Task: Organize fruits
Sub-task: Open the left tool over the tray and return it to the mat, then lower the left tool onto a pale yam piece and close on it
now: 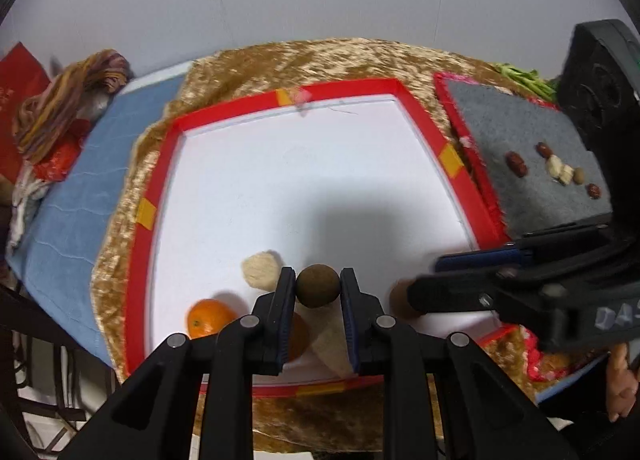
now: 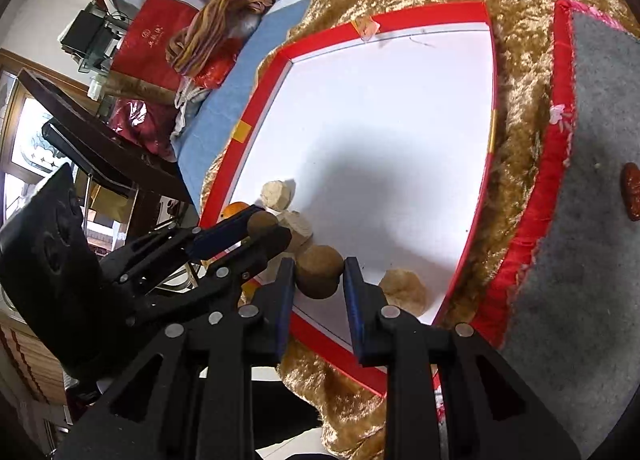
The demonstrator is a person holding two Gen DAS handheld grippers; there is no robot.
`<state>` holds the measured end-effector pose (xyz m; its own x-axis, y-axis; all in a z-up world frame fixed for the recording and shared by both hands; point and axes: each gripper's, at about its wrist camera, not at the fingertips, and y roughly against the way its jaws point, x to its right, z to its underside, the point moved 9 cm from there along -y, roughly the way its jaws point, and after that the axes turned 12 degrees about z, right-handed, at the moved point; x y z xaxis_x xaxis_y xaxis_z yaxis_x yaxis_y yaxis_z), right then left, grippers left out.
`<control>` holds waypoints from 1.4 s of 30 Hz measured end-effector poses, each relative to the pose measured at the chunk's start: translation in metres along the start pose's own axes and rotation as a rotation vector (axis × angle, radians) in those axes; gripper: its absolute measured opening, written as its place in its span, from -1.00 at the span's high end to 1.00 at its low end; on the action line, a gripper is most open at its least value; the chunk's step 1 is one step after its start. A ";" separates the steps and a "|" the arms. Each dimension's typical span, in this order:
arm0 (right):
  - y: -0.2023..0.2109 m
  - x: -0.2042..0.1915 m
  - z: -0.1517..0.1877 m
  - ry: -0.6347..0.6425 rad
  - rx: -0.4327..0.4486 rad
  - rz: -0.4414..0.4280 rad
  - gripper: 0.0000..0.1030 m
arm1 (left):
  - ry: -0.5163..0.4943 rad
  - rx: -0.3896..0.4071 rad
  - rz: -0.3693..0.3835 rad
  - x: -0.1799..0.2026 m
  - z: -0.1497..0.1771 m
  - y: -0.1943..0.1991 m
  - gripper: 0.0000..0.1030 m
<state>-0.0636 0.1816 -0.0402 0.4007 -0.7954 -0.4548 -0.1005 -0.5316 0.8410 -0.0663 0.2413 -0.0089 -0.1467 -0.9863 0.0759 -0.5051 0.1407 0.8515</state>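
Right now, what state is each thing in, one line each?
Left gripper: shut on a brown round fruit.
Right gripper: shut on another brown round fruit.
Red-rimmed tray: mostly bare, items bunched at its near edge.
Orange: resting in the tray.
Grey mat: holds small dried fruits.
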 end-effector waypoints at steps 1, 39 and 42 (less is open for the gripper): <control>0.000 0.000 -0.001 -0.006 0.000 0.004 0.42 | 0.003 0.001 -0.009 -0.001 -0.001 0.001 0.42; 0.130 0.296 0.048 -0.313 0.035 0.543 0.42 | -0.278 0.041 0.349 0.227 -0.042 -0.044 -0.23; 0.132 0.299 0.050 -0.313 0.045 0.539 0.46 | -0.279 0.045 0.366 0.234 -0.047 -0.049 -0.23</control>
<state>-0.0028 -0.1409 -0.0796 -0.0024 -0.9992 -0.0401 -0.2549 -0.0382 0.9662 -0.0364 -0.0002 -0.0084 -0.5427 -0.8108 0.2191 -0.4131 0.4848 0.7709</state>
